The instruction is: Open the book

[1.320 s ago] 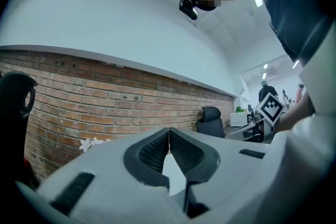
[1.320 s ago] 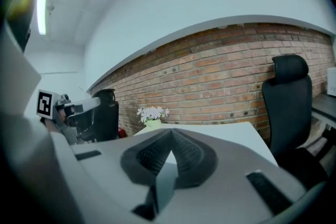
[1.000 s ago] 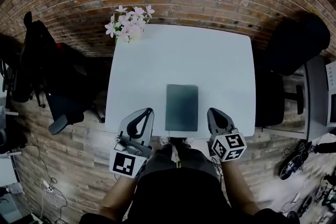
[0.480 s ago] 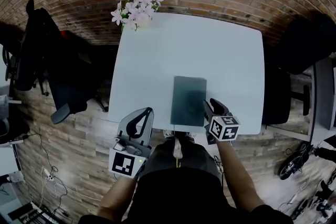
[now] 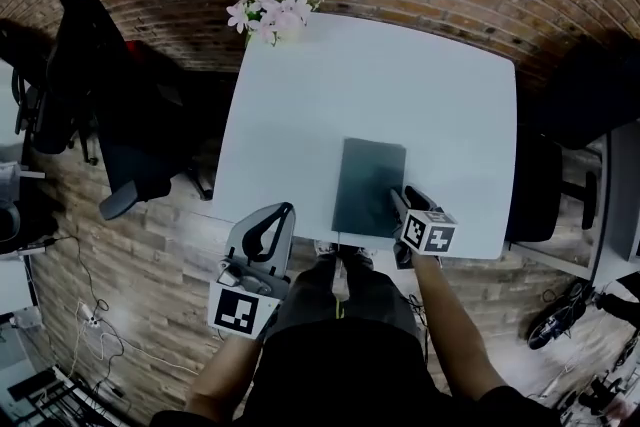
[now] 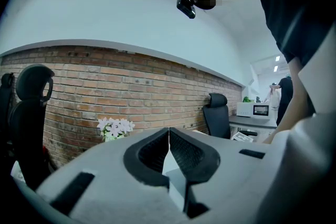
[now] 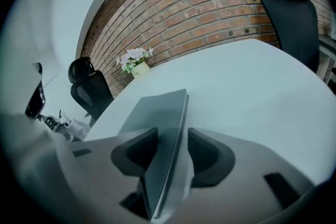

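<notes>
Right gripper (image 5: 404,202): a second ago it hangs off the near edge of the table (image 5: 380,85), level with the left one. Now it is lower and further in, at the near right corner of the book (image 5: 368,183). Its jaws have just been opening and now stand apart. In the right gripper view the book's (image 7: 157,113) right long edge runs between them. A gap shows on the right-hand side, and no pad visibly presses, so the gripper straddles the edge without gripping it. The book lies flat and closed on the near half of the table, its short edge close to the front rim. It keeps the same place on the tabletop across the three head views. Left gripper (image 5: 268,223): jaws together and empty, held off the table's near left corner, with no real change of place. Flowers (image 5: 282,3) at the far left corner are well apart from the work. Judgement: approach done, grasp not yet made. If the pads close on the cover alone, lifting and swinging it leftward opens the book. If they take the whole block, the book merely lifts.
</notes>
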